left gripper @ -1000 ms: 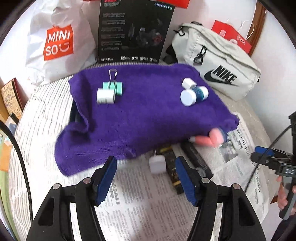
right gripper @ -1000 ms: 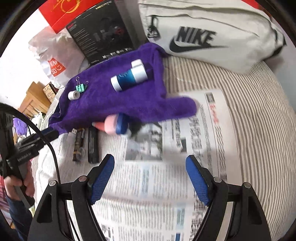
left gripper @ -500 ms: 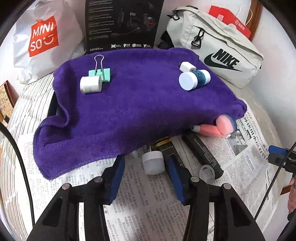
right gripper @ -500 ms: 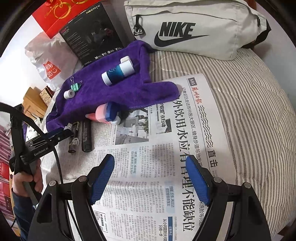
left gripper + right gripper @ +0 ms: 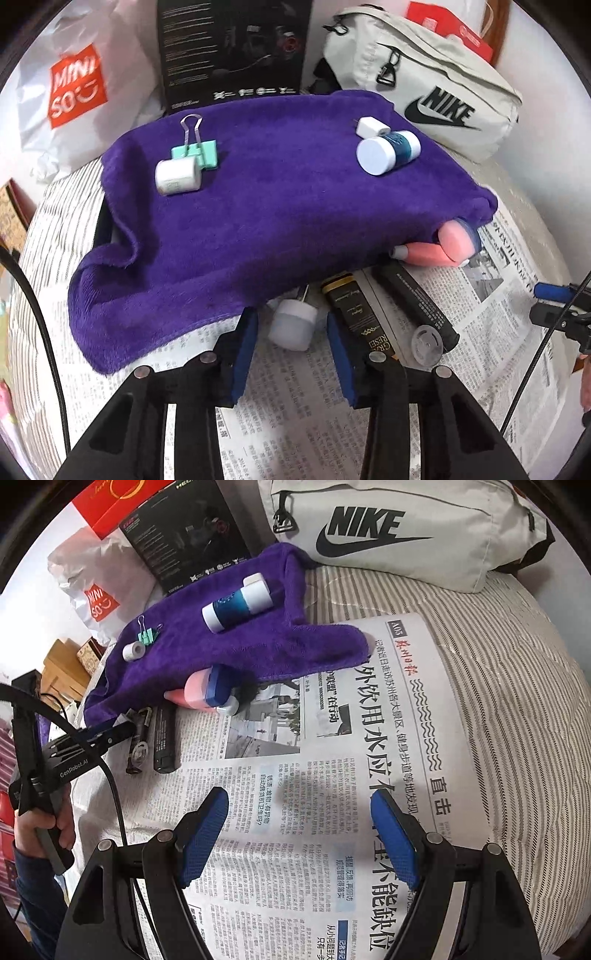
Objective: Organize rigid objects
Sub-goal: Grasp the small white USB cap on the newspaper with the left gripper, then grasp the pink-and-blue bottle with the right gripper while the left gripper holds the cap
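Note:
My left gripper [image 5: 291, 325] is open, its blue pads either side of a small white plug-like piece [image 5: 293, 325] lying on newspaper at the purple towel's [image 5: 258, 206] front edge; pads are not touching it. On the towel lie a green binder clip [image 5: 195, 151], a white roll [image 5: 177, 176], a white cube [image 5: 371, 126] and a blue-white bottle [image 5: 388, 151]. A pink bottle [image 5: 439, 247], a black-gold tube [image 5: 354, 317] and a black stick [image 5: 417, 299] lie at the towel's right. My right gripper [image 5: 299, 834] is open and empty over the newspaper [image 5: 332, 775].
A Nike bag [image 5: 424, 85], a black box [image 5: 232, 51] and a Miniso bag [image 5: 77, 85] stand behind the towel. A clear round cap [image 5: 427, 345] lies by the black stick. The striped bedding [image 5: 517, 683] extends right of the newspaper.
My left gripper moved forward and narrowed around the white plug-like piece. My right gripper drew back a little and stayed open.

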The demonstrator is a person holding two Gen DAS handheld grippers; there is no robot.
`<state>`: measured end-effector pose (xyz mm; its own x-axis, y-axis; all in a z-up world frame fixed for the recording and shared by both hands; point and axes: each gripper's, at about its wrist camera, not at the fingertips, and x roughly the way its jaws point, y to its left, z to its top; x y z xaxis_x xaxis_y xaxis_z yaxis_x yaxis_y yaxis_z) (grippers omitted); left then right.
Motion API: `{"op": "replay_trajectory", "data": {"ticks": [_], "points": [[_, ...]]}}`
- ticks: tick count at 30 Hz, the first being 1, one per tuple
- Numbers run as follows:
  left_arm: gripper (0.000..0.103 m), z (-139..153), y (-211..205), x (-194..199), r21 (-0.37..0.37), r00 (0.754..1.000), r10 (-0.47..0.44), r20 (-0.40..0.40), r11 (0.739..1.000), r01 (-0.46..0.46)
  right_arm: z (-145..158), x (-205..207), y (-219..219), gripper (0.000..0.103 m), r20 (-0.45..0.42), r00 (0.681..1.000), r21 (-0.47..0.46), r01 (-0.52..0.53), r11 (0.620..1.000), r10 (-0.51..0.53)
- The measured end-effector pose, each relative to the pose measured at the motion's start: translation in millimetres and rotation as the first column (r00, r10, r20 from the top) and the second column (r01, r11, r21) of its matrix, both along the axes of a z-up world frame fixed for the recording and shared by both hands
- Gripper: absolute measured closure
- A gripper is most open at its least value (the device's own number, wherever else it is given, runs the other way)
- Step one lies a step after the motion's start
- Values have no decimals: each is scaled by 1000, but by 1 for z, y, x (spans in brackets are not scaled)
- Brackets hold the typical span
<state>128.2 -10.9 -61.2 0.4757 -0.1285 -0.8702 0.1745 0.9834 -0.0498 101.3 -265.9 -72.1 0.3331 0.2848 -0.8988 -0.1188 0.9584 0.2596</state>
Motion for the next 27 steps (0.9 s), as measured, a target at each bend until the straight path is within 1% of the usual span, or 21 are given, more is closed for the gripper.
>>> {"op": "replay_trajectory", "data": {"ticks": [1,3,5,6,8,12,16,20,22,26,27], "points": [[71,0,-1,0,6,1000,-8,1,1000,8,-1,0,1,24,-3,1000,-2,-3,1000,3],[75,0,-4,1,5,1000,-25,0,1000,25,-2,-1,2,24,-5,1000,-7,-6,1000,6],[76,0,-4,2,7,999,-33,0,999,33,-4,-1,3,24,-10,1000,-14,-9,1000,9],[79,0,-5,2,13,999,-35,0,999,35,-4,-1,3,24,-10,1000,-17,-9,1000,9],[79,1,-5,1,12,999,-47,2,999,47,-3,-1,4,24,-8,1000,-22,-10,1000,10],[79,2,-1,-3,3,999,-39,2,999,39,2,1,8,24,10,1000,-12,-20,1000,20],[79,1,10,-10,-5,1000,-16,1,1000,16,7,6,18,24,27,999,-12,-41,999,42],[79,1,23,-15,-10,1000,12,-1,1000,-12,13,18,33,24,48,997,28,-58,998,57],[79,1,29,-17,-8,1000,25,-2,1000,-25,17,26,43,24,74,995,31,-61,998,59],[79,1,42,-22,-29,999,54,-2,998,-54,20,41,60,27,114,991,29,-69,997,65],[79,0,44,-23,-39,998,58,-1,998,-58,18,45,65,32,113,992,18,-67,998,64]]}}
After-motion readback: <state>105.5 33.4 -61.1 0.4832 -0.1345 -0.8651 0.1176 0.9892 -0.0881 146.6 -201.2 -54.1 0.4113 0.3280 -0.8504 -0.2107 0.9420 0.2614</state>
